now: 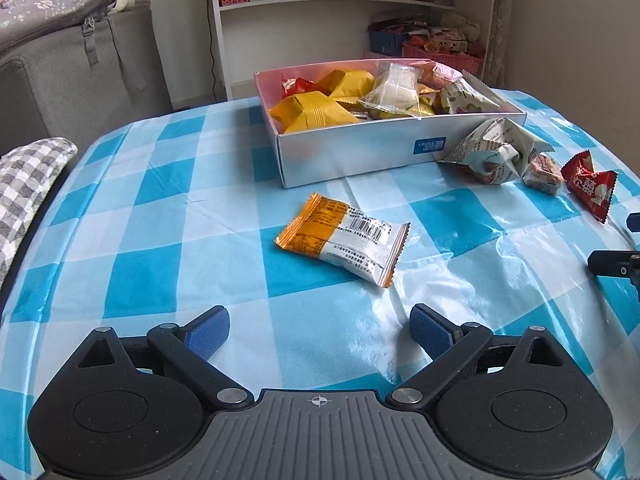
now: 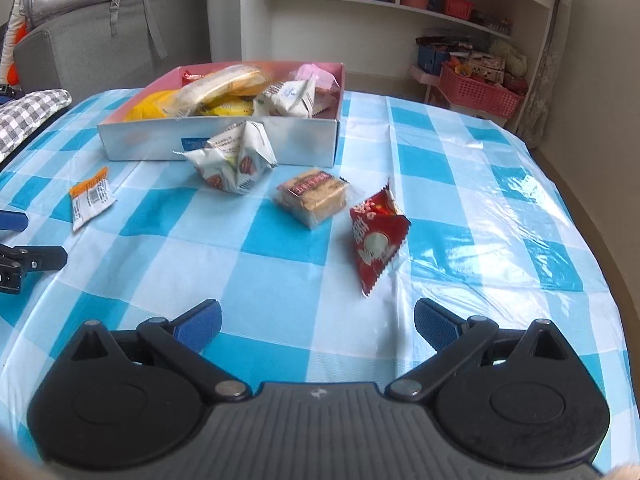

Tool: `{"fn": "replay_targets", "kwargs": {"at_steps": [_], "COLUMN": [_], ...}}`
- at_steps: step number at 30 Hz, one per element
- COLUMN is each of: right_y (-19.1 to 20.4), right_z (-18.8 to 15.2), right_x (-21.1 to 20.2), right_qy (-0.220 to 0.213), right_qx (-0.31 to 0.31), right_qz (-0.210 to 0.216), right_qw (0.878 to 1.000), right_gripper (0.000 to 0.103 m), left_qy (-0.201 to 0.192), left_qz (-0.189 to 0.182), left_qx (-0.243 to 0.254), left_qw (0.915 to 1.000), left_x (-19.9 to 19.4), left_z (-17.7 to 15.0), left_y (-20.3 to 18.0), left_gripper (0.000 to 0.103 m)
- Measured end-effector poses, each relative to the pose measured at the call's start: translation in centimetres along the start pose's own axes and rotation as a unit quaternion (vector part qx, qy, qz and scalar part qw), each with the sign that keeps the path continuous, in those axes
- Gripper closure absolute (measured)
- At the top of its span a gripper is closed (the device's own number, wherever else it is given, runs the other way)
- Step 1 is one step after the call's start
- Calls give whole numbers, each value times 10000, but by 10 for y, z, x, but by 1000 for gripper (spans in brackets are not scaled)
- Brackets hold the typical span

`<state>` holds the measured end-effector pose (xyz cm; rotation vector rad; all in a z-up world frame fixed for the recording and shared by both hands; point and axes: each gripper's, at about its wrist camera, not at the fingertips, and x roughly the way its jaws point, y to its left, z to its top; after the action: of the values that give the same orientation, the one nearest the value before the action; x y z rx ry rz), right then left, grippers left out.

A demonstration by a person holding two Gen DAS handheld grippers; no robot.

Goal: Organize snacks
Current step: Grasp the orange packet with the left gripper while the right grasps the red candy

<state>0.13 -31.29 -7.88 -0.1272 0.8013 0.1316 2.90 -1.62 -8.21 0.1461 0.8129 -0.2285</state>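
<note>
A white box (image 1: 352, 152) (image 2: 160, 142) with a pink inside holds several snack packs at the far side of the table. An orange-and-white pack (image 1: 342, 238) (image 2: 91, 198) lies flat just ahead of my open, empty left gripper (image 1: 320, 330). A crumpled white pack (image 1: 496, 150) (image 2: 234, 158) rests against the box front. A clear-wrapped brown cake (image 1: 542, 172) (image 2: 314, 196) and a red pack (image 1: 590, 186) (image 2: 378, 236) lie beside it. My right gripper (image 2: 318, 324) is open and empty, just short of the red pack.
The table wears a blue-and-white checked plastic cloth (image 1: 200, 240) (image 2: 460, 208). A checked cushion (image 1: 24, 184) sits at the left edge. A grey sofa (image 1: 80, 72) and a white shelf (image 2: 400, 8) with baskets stand behind. The other gripper shows at each view's side.
</note>
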Motion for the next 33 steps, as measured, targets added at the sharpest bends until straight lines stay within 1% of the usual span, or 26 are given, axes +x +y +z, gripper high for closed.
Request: {"fn": "replay_targets", "kwargs": {"at_steps": [3,8,12,22,25,30,33], "right_y": [-11,-21,-23,-30,-31,-34,-35], "right_z": [3,7,8,17,19,23,24], "right_x": [4,11,14,21,22,23,23], "right_qy": [-18,-100,-160,-201,-219,-244,-255], "right_qx": [314,484,380,345,345,402,422], "right_qz": [35,-38,32,100,94,82,78], "right_qw": [9995,9988,9991,9992,9991,9989,9988], "right_gripper": [0,0,0,0,2,8,13], "left_qy": [-61,-155,-209,-269,-275,-286,-273], "left_qz": [30,94,94,-73,-109,-185,-146], "left_qx": [-34,-84,-102,63,105,167,175], "left_qw": [10000,9998,9997,9996,9995,9993,9994], "left_x": [6,14,20,29,31,32,32], "left_z": [5,12,17,27,29,31,32], "left_y": [-4,-9,-10,-10,-11,-12,-13], "left_gripper": [5,5,5,6,6,13,16]}}
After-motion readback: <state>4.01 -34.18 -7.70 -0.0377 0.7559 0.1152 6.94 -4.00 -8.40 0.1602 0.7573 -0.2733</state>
